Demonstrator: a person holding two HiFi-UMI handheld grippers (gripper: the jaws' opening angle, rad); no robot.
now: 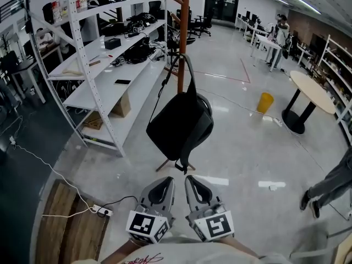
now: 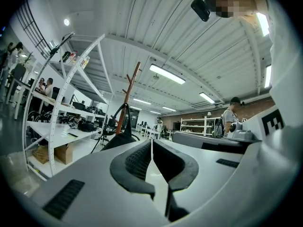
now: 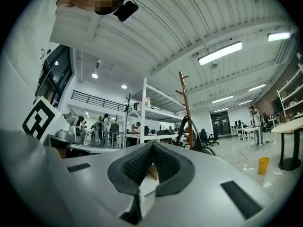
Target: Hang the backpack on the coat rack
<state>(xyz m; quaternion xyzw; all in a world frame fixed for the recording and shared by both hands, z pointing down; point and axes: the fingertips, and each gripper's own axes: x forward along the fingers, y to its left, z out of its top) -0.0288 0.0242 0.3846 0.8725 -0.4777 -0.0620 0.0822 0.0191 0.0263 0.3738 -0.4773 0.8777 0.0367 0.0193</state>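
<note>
The backpack (image 1: 180, 124) hangs in the centre of the head view with its top loop over a peg of the coat rack (image 1: 182, 37), body clear of the floor and resting against the pole, so the hanging looks done. Your left gripper (image 1: 167, 180) and right gripper (image 1: 190, 179) sit side by side at the bottom of the frame, well apart from the bag. Each has its pads pressed together at the tips with nothing between them. The job now is to confirm the hang, so look at how deep the loop sits on the peg. If it rides near the tip, nudge it inward with closed jaws rather than regripping. Touch lightly, because the bag's weight is all on one side and the rack may rock on its feet.
</note>
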